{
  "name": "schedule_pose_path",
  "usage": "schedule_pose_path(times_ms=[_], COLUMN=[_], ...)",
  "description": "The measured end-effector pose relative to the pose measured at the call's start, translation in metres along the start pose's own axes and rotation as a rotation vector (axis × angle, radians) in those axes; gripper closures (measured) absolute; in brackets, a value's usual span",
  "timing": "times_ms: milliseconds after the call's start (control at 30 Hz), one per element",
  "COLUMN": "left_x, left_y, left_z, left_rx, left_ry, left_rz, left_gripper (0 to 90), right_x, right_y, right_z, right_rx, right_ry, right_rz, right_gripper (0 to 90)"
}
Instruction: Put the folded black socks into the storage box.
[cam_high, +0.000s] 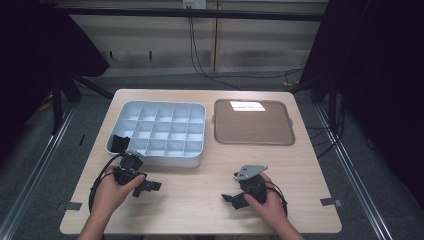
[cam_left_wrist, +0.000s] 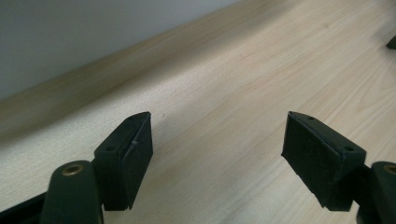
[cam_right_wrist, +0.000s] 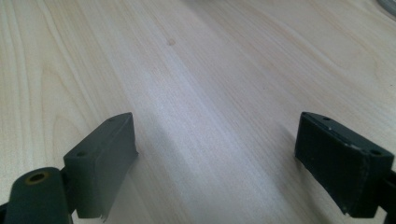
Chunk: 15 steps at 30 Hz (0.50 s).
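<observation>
Both hands rest low in the frame, left claw (cam_high: 146, 187) and right claw (cam_high: 231, 199) gaping empty over bare desk (cam_high: 200, 195); better lift toward the compartment tray (cam_high: 159, 132) at upper left, keeping jaws wide.

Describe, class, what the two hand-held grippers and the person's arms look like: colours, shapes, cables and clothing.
Both are black two-jaw tools. The left gripper trails a looping black cable; its pads are flat, dark rectangular blocks with small screw holes and a brass-ringed pivot. The right gripper carries a grey three-cornered plate on top and a black cable. The forearms are bare, with no sleeves showing.
</observation>
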<state>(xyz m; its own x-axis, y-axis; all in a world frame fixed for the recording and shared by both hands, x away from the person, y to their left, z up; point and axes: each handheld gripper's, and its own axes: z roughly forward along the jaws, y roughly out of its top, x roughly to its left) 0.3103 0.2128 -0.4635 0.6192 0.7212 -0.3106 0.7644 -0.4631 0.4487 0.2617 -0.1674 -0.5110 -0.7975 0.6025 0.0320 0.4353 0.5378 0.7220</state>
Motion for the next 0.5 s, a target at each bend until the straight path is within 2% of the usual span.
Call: schedule_pose_path(times_ms=[133, 333, 500], left_x=[0.001, -0.001, -0.004], left_y=[-0.004, -0.010, -0.012], left_z=[0.005, 0.013, 0.015], left_rx=[0.016, -0.004, -0.028], left_ry=[-0.002, 0.005, 0.030], left_rz=[0.023, 0.026, 0.074], left_gripper=[24.3, 24.3, 24.3], right_x=[0.000, 0.000, 0.000], right_y=[0.000, 0.000, 0.000], right_z=[0.000, 0.000, 0.000], right_rx=[-0.001, -0.001, -0.001], right_ry=[0.000, 0.000, 0.002], right_rz=[-0.002, -0.002, -0.003], right_gripper=[12.2, 12.2, 12.2])
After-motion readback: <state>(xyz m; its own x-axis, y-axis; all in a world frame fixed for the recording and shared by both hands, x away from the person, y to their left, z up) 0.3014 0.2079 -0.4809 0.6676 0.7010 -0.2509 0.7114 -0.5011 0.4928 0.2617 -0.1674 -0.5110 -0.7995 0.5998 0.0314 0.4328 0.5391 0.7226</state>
